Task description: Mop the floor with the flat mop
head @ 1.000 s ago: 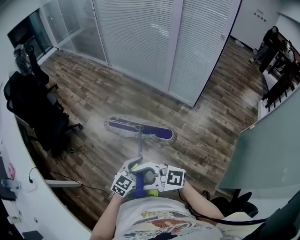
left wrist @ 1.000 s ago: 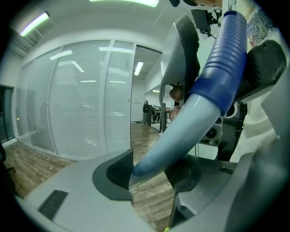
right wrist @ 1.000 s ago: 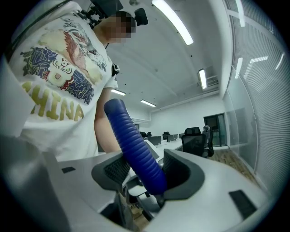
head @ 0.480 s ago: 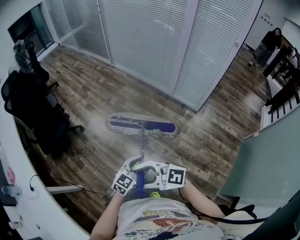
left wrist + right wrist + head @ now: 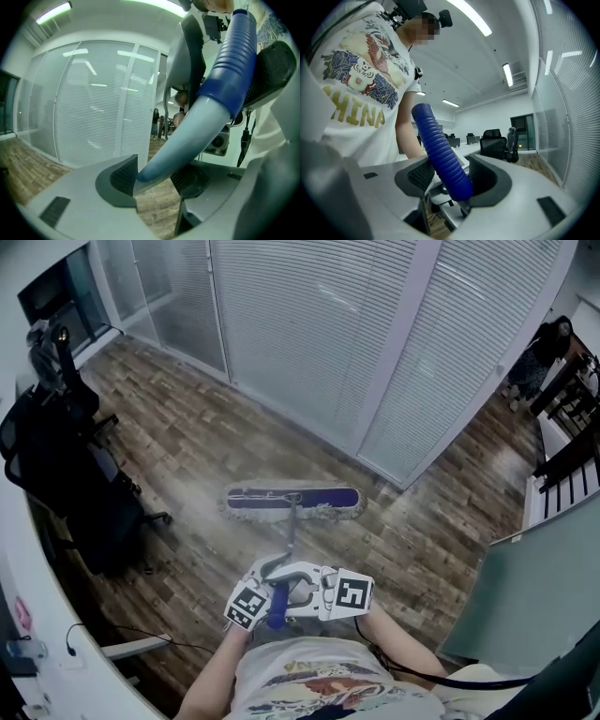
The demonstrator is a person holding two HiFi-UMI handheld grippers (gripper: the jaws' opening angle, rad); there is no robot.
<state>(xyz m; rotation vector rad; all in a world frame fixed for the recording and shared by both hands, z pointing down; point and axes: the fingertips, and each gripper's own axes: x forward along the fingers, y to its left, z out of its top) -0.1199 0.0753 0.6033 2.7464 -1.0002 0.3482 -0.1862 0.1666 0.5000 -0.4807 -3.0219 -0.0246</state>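
The left gripper (image 5: 157, 176) clamps the mop's pale shaft (image 5: 187, 140), and the right gripper (image 5: 447, 176) clamps its ribbed blue grip (image 5: 440, 150). The mop head (image 5: 295, 500) lies flat on the floor (image 5: 187, 427) near the blinds (image 5: 309, 324). A black chair (image 5: 66, 474) stands to the left, partly cut off.

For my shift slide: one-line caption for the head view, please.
Left gripper and right gripper clamp the handle; mop head flat on the wood floor before the blinds.

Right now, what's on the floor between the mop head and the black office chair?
Nothing. The head view shows only bare wood floor between the mop head and the office chair.
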